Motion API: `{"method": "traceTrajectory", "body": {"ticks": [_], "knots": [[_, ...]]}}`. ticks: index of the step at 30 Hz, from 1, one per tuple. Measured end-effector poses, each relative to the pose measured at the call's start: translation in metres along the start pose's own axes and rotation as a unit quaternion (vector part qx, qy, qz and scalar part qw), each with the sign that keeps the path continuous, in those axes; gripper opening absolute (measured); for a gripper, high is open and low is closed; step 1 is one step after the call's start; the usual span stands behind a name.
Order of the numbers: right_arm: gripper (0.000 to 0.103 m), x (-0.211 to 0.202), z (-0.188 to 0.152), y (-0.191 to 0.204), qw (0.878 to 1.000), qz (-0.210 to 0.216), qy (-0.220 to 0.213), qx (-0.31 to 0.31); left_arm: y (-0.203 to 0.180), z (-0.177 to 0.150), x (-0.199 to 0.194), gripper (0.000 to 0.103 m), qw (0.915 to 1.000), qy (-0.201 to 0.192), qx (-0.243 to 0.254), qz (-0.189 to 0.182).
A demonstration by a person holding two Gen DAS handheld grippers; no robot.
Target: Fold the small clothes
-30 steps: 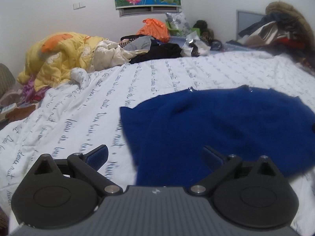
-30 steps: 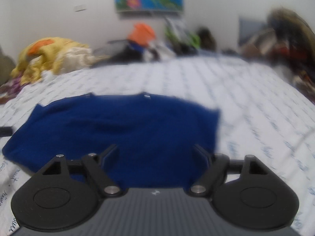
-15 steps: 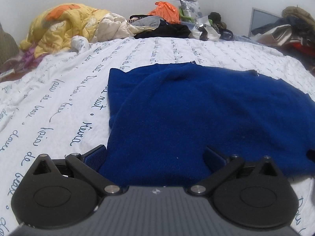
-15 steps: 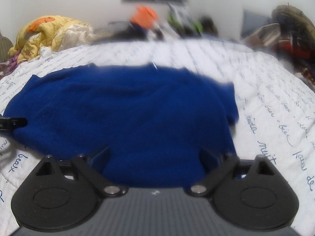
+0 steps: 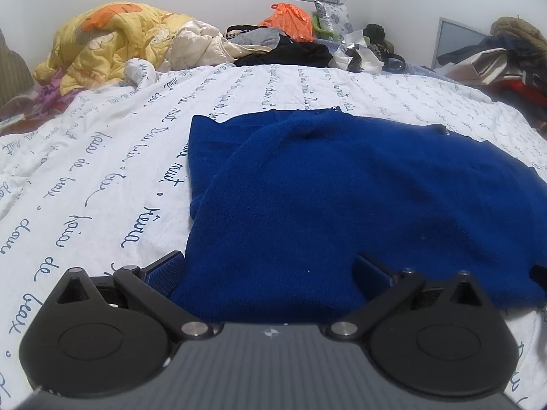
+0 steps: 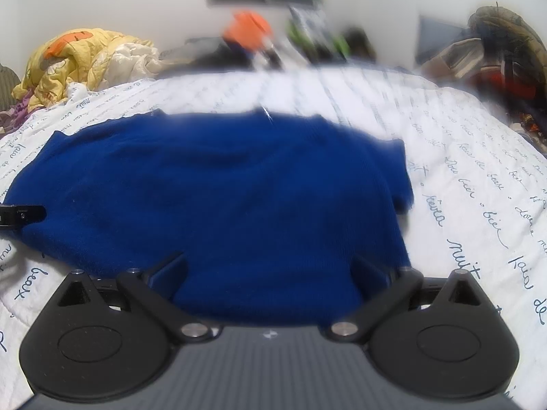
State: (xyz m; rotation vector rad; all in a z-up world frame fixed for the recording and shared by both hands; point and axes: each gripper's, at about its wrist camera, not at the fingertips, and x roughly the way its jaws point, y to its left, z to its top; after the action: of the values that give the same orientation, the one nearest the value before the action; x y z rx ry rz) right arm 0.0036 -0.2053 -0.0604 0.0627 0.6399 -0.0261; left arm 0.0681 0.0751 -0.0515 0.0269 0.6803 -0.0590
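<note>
A dark blue knit sweater (image 5: 342,198) lies spread on the white bedsheet with blue script (image 5: 85,171), its left sleeve folded over the body. My left gripper (image 5: 270,270) is open, low over the sweater's near left hem, with its fingers wide apart on either side of the hem. In the right wrist view the sweater (image 6: 222,198) fills the middle. My right gripper (image 6: 270,270) is open at the near right hem, its fingers astride the cloth. The left gripper's tip shows at that view's left edge (image 6: 20,213).
A yellow and orange quilt (image 5: 112,41) is heaped at the bed's far left. Dark clothes (image 5: 290,54), an orange bag (image 5: 290,20) and clutter line the far edge. More clothes and bags (image 5: 506,54) are piled at the far right.
Both grippers have moved forward and down toward the sweater's near hem; the sweater now fills more of each view. Both stay open.
</note>
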Motion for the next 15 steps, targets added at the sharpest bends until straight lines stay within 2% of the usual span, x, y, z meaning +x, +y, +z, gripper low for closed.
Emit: {"method": "traceTrajectory", "body": {"ticks": [15], "knots": [[0.103,0.0001,0.0001,-0.0001,1.0,0.0,0.0,0.0,-0.0006,-0.0003,-0.0007,0.103,1.0,-0.001,-0.001,0.001]]}}
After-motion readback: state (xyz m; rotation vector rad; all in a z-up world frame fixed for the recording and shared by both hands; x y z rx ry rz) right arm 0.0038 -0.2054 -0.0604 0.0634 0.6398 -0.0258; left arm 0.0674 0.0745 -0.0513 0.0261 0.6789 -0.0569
